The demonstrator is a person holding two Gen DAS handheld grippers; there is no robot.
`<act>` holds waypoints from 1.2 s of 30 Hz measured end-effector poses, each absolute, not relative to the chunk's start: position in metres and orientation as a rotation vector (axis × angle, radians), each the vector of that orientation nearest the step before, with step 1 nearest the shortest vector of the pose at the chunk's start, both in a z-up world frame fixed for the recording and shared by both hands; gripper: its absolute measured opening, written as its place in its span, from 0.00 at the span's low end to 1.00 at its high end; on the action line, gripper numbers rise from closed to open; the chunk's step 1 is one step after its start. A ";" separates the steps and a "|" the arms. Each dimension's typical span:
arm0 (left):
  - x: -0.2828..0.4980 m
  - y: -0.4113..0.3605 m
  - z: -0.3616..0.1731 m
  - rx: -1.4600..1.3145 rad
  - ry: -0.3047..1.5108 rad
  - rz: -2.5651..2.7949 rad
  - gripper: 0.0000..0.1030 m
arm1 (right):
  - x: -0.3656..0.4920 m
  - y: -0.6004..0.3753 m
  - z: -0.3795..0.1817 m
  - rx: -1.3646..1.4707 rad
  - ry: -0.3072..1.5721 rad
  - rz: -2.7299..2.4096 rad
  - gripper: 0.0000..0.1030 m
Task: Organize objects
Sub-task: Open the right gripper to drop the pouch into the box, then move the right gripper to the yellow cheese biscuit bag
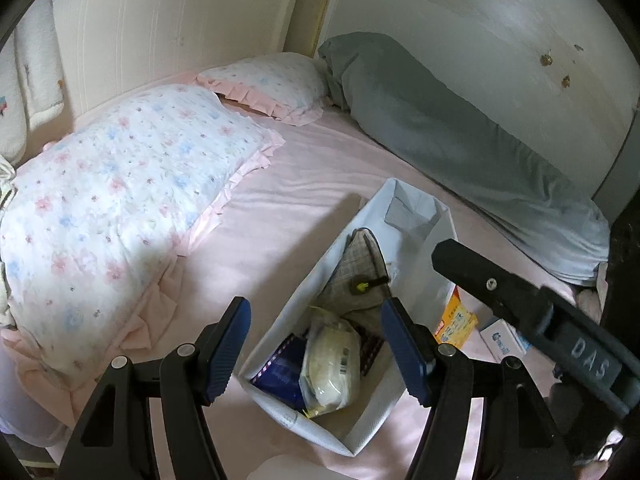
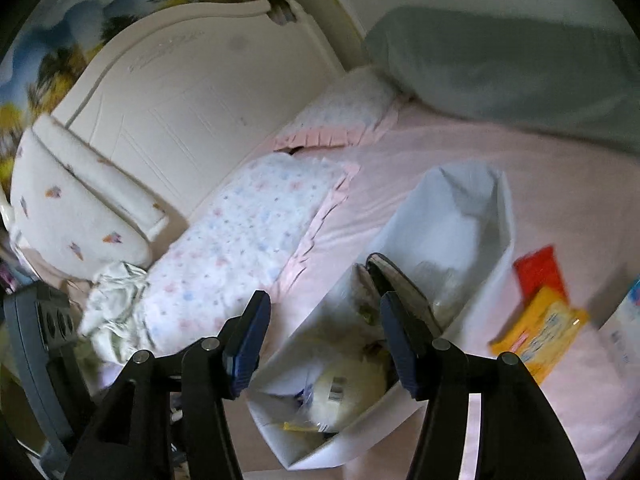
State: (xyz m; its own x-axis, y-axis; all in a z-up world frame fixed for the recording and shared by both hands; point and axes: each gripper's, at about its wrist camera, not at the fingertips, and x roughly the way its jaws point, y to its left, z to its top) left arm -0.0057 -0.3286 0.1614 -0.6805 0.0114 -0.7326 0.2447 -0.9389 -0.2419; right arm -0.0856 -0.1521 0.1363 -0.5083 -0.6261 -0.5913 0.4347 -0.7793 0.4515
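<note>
Home bedroom: bed w/ pink sheet [image 1: 320, 168], floral pillows [image 1: 120, 200], white headboard [image 2: 180, 100].

- The left wrist view is taken from above the near end of the white fabric bin [image 1: 416, 216], looking steeply down and forward along the left gripper [image 1: 316, 348] toward the headboard [image 1: 160, 40] beyond the bin.
- The right wrist view is taken from just above the bin's [image 2: 472, 216] near end, tilted, blurred, and aimed past the right gripper [image 2: 324, 344] toward the same headboard [image 2: 192, 92].
- The bin, the floral pillow [image 1: 120, 184] to its left, and the yellow packet [image 2: 540, 336] to its right are shared by both views.
</note>
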 end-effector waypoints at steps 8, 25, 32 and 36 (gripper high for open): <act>-0.009 -0.321 0.161 1.194 0.485 -2.739 0.65 | -0.088 -0.147 0.130 1.044 -0.351 -2.232 0.56; -0.027 -0.259 0.158 1.235 0.353 -2.818 0.65 | -0.089 -0.091 0.126 1.151 -0.377 -2.340 0.56; -0.035 -0.233 0.153 1.261 0.262 -2.833 0.65 | -0.095 -0.073 0.119 1.228 -0.346 -2.373 0.56; -0.038 -0.220 0.151 1.276 0.226 -2.839 0.65 | -0.096 -0.064 0.115 1.256 -0.332 -2.394 0.56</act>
